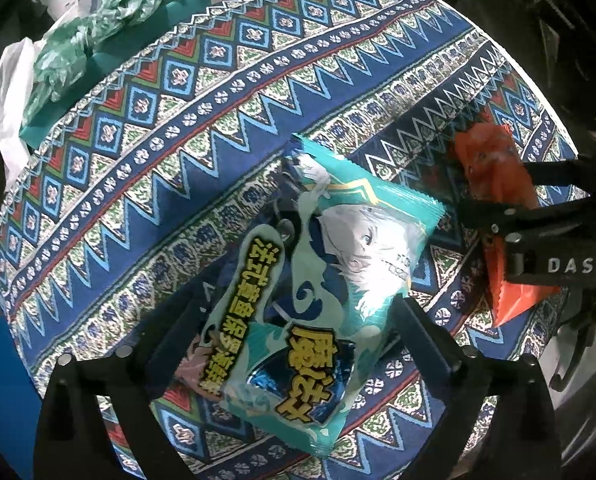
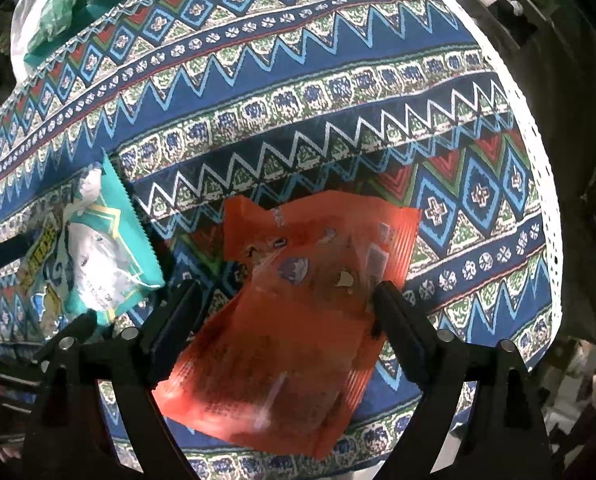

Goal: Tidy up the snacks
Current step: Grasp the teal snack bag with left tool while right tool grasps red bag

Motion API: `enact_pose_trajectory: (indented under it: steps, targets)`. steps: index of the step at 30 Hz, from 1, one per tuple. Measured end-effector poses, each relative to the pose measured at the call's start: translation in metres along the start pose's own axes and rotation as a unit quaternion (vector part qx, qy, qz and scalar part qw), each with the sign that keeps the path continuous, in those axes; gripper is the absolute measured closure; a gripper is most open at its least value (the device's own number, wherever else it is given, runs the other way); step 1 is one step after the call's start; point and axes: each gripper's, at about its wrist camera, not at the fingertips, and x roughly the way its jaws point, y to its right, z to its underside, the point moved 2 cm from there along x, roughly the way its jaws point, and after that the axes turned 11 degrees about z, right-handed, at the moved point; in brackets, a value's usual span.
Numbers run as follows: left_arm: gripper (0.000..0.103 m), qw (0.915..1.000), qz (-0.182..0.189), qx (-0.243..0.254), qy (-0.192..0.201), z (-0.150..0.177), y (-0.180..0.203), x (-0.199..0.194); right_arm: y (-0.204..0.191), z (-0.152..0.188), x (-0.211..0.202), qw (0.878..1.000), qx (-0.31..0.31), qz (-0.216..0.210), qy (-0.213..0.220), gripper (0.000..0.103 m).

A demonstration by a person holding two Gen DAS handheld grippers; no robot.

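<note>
the orange packet's (image 2: 293,304) print is too blurred to read, and in the left view the right gripper (image 1: 538,236) covers most of it. crumpled green and white plastic bags (image 1: 85,40) sit at the far edge of the round table under its blue patterned zigzag cloth (image 2: 298,92). left gripper (image 1: 298,320) is spread wide, glossy teal snack packet with a cartoon face (image 1: 318,280) lying loose between the fingers on the cloth. right gripper's fingers stand apart too, straddling the flat orange packet just beside the teal one.
</note>
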Motion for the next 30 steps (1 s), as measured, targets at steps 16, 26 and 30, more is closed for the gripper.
enact_pose_trajectory:
  steps: [16,26,30]
  targets:
    - [0.036,0.9998,0.004,-0.018,0.009,0.02,0.0,0.018,-0.015,0.004,-0.007,0.999,-0.021,-0.012,0.025,0.041]
    - [0.036,0.9973,-0.031,-0.052,0.041,0.03,0.0,-0.006,-0.033,0.001,-0.032,0.996,-0.035,-0.064,0.051,0.056]
    - [0.036,0.9954,-0.025,-0.07,0.061,0.036,0.002,-0.026,-0.037,-0.002,-0.046,0.995,-0.039,-0.067,0.064,0.058]
